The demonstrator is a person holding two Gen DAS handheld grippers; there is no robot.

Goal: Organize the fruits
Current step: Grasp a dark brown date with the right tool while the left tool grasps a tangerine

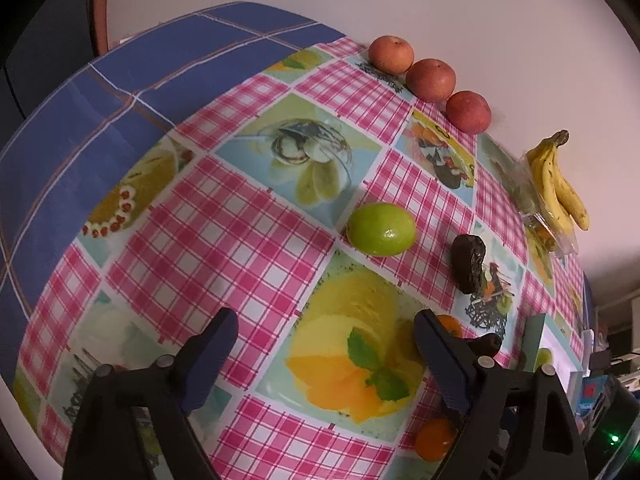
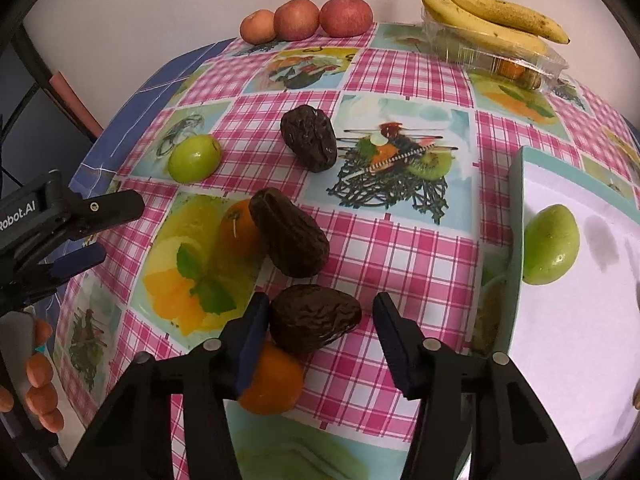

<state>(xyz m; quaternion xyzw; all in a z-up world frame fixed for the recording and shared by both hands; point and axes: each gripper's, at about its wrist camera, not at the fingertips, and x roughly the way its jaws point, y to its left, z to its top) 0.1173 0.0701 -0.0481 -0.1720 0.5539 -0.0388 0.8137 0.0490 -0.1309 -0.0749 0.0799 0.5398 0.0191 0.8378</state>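
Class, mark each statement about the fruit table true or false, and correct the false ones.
1. Three red apples sit in a row at the table's far edge. True.
2. The bananas lie flat on the tablecloth. False: they rest on a clear plastic container.
3. A green fruit lies in the white tray. True.
4. The right tongs are shut on an orange. False: they are open, around a dark wrinkled fruit.
5. The left tongs are open and hold nothing. True.

A pink-checked plastic cloth with printed dessert panels [image 2: 400,248] covers the desk. A blue plaid cloth [image 1: 120,92] lies beneath it at the far edge. Behind stands a plain pale wall [image 1: 480,20].
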